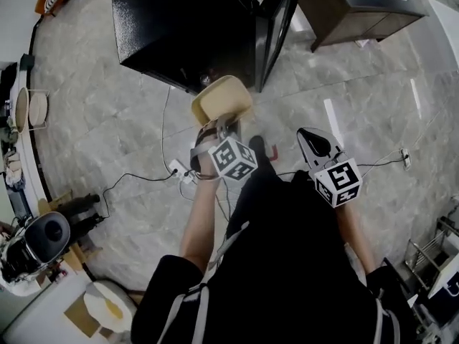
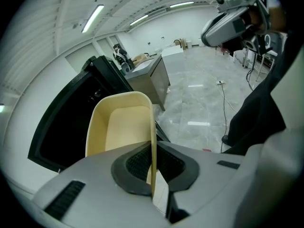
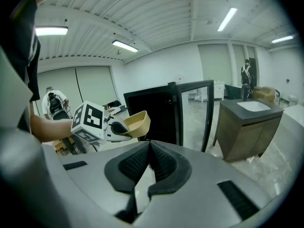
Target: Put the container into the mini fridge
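Note:
A cream-yellow plastic container (image 1: 221, 99) is held in the air by my left gripper (image 1: 219, 126), whose jaws are shut on its near rim. In the left gripper view the container (image 2: 121, 127) stands on edge, its wall pinched between the dark pads (image 2: 135, 165). The black mini fridge (image 1: 183, 27) stands just beyond it, with its door (image 1: 276, 24) swung open to the right. My right gripper (image 1: 315, 145) hangs to the right, shut and holding nothing. From the right gripper view the container (image 3: 134, 123), the fridge (image 3: 154, 115) and its open door (image 3: 194, 113) lie ahead.
A dark cabinet (image 1: 358, 9) with a sink top stands right of the fridge door. Cables and a power strip (image 1: 179, 170) lie on the marble floor. A counter with dishes (image 1: 21, 113) runs along the left; a wire rack (image 1: 434, 260) is at the lower right.

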